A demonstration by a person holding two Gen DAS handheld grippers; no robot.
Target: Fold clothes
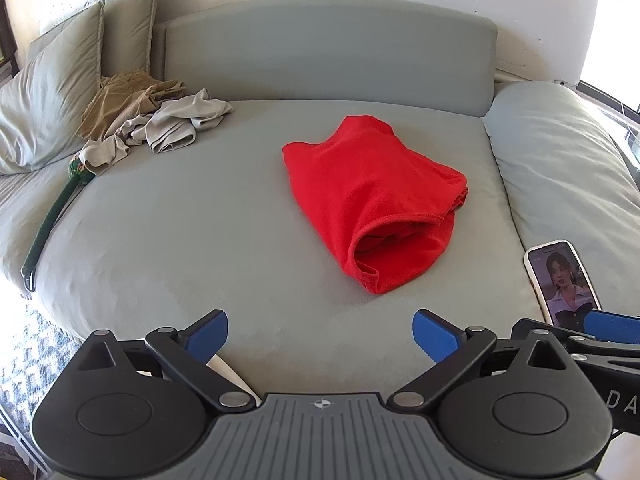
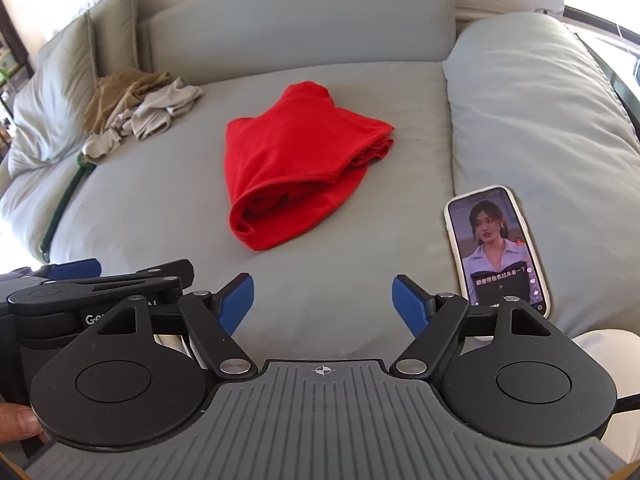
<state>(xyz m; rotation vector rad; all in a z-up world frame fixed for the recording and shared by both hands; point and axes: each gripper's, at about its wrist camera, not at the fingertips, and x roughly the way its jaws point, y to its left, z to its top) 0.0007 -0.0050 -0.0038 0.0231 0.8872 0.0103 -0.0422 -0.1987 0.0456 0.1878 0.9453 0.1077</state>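
A red garment (image 1: 370, 200) lies folded into a loose bundle in the middle of the grey bed (image 1: 192, 224); it also shows in the right wrist view (image 2: 296, 164). My left gripper (image 1: 320, 336) is open and empty, near the bed's front edge, short of the garment. My right gripper (image 2: 323, 304) is open and empty, beside the left one, also short of the garment. A pile of tan and beige clothes (image 1: 148, 116) lies at the back left of the bed, also in the right wrist view (image 2: 136, 108).
A phone (image 2: 498, 250) with a lit screen lies on the bed to the right, next to a large grey pillow (image 2: 532, 120). More pillows (image 1: 52, 92) lean at the back left. A dark green strap (image 1: 52, 216) lies along the left edge. A padded headboard (image 1: 328, 48) stands behind.
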